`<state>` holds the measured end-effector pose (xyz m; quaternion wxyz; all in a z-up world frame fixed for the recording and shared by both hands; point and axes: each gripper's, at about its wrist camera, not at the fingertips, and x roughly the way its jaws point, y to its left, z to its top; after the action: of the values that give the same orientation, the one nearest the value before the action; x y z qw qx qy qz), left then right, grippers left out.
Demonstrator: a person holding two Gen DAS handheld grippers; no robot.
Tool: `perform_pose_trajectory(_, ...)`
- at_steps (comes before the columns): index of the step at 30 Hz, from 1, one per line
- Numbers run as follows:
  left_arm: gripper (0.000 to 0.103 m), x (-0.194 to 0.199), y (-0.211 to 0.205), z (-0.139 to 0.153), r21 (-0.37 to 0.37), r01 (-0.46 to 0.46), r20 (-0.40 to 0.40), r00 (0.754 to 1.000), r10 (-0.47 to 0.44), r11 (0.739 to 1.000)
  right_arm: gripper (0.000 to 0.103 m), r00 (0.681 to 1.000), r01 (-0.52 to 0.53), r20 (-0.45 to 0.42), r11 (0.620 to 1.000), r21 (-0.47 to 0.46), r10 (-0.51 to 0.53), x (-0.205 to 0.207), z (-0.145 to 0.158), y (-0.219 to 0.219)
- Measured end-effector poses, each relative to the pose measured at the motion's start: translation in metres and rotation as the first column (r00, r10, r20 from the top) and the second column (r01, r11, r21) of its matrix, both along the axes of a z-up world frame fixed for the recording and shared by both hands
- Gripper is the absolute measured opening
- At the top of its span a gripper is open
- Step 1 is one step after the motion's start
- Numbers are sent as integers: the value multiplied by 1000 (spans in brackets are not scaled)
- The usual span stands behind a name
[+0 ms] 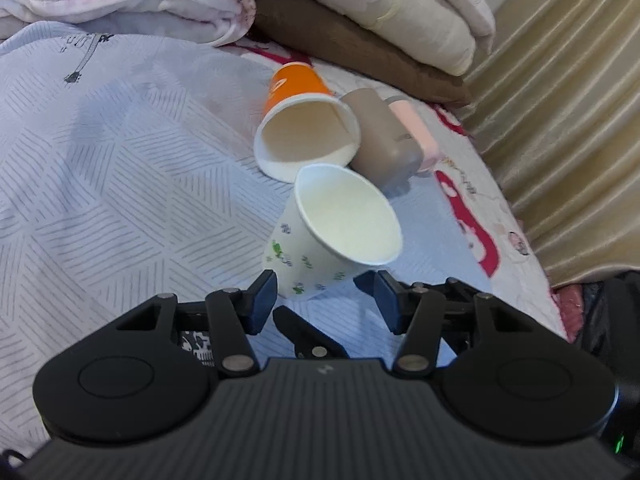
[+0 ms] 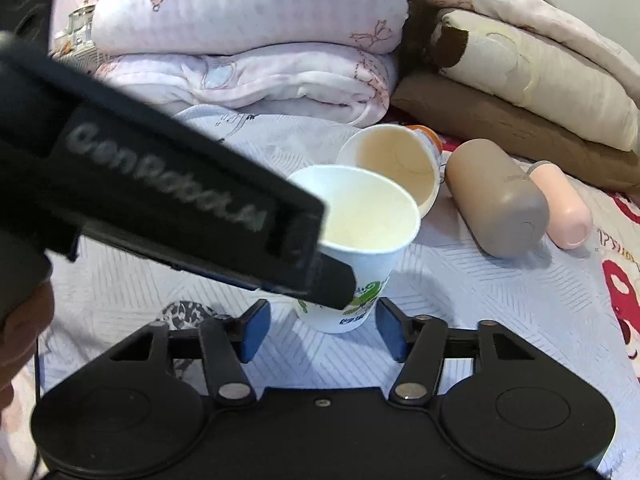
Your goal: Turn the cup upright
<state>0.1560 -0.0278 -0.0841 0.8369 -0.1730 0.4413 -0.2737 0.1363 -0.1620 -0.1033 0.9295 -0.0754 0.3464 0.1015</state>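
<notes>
A white paper cup with green print (image 1: 320, 240) stands mouth up on the bed, tilted a little; it also shows in the right wrist view (image 2: 360, 240). My left gripper (image 1: 324, 296) is open, its fingers either side of the cup's base without touching. My right gripper (image 2: 320, 328) is open just in front of the cup's base. The left gripper's black body (image 2: 168, 200) crosses the right wrist view and hides the cup's left side. An orange paper cup (image 1: 304, 128) lies on its side behind, mouth toward me; it also shows in the right wrist view (image 2: 396, 164).
A brown bottle (image 1: 380, 136) and a pink bottle (image 1: 416, 128) lie on their sides next to the orange cup. Folded blankets (image 2: 248, 40) are stacked at the back. A beige curtain (image 1: 560, 120) hangs past the bed's right edge. The bedsheet (image 1: 120, 180) is patterned.
</notes>
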Motion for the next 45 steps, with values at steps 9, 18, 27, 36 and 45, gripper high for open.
perform_pose_trajectory(9, 60, -27, -2, 47, 99, -10, 125, 992, -3, 995, 74, 968, 166, -211, 975, 148, -133, -27, 21, -22)
perform_pose_trajectory(18, 61, -62, 10, 86, 118, -71, 173, 984, 50, 990, 74, 980, 174, -129, 968, 180, -152, -73, 59, -33)
perform_pose_trajectory(27, 61, -87, 9, 111, 186, -125, 206, 975, 86, 975, 74, 975, 200, 47, 952, 233, -216, -117, 89, -56)
perform_pose_trajectory(36, 64, -118, 21, 117, 238, -200, 240, 960, 142, 950, 74, 960, 212, 139, 955, 207, -243, -161, 112, -54)
perform_pose_trajectory(45, 68, -140, 24, 110, 275, -230, 264, 952, 157, 934, 82, 949, 243, 158, 954, 177, -272, -179, 101, -46)
